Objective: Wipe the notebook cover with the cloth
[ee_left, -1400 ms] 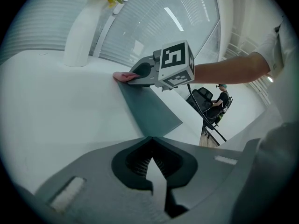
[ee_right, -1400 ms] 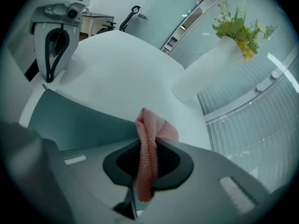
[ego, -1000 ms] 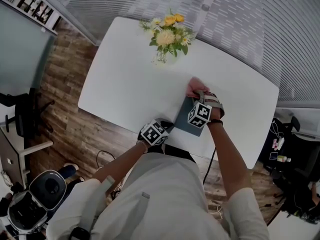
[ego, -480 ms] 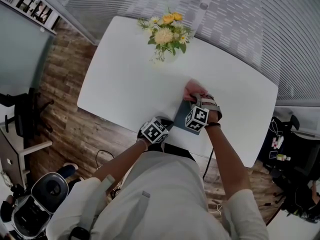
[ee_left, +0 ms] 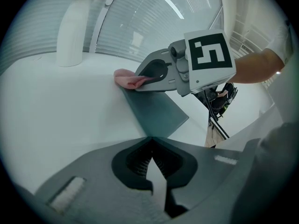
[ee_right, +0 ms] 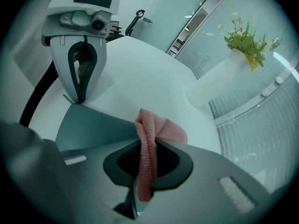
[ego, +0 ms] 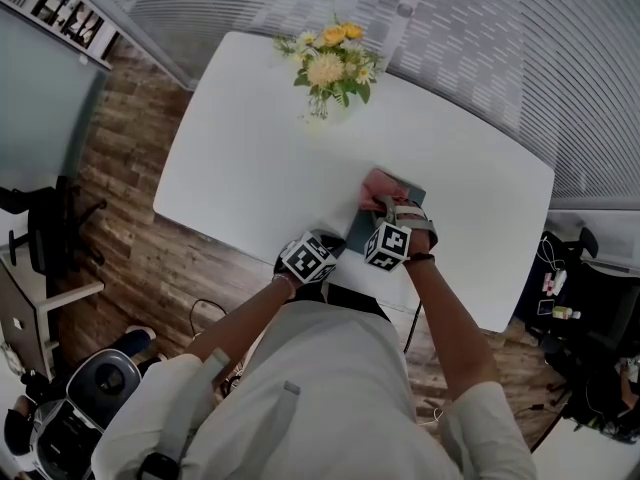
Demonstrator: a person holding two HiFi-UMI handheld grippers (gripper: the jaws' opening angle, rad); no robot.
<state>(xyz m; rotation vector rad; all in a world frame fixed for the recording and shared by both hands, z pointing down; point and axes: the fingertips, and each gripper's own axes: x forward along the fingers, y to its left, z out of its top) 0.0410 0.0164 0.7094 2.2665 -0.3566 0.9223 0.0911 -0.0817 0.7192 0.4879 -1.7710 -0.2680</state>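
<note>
Right tongs (ee_right: 148,146) clenched on the pink cloth (ee_right: 161,129), pressing it to the notebook's (ee_right: 91,127) far end on the surface (ego: 250,158), while left tongs (ee_left: 150,141), closed empty, pin its near corner, apparently steadying it.

The table (ego: 250,158) stands on the floor (ego: 130,258). A vase of flowers (ego: 332,68) stands near the table's far edge, well apart from everything else on it. The notebook (ego: 413,194) lies flat at the near edge, right of the middle. The cloth (ego: 377,186) rests at the notebook's far left edge, caught between the jaws of the right gripper (ego: 386,206), which reaches over the notebook from the near side. The left gripper (ego: 334,248) sits to its left, tips at the notebook's near left corner. A chair (ego: 40,230) stands on the floor left of the table.
</note>
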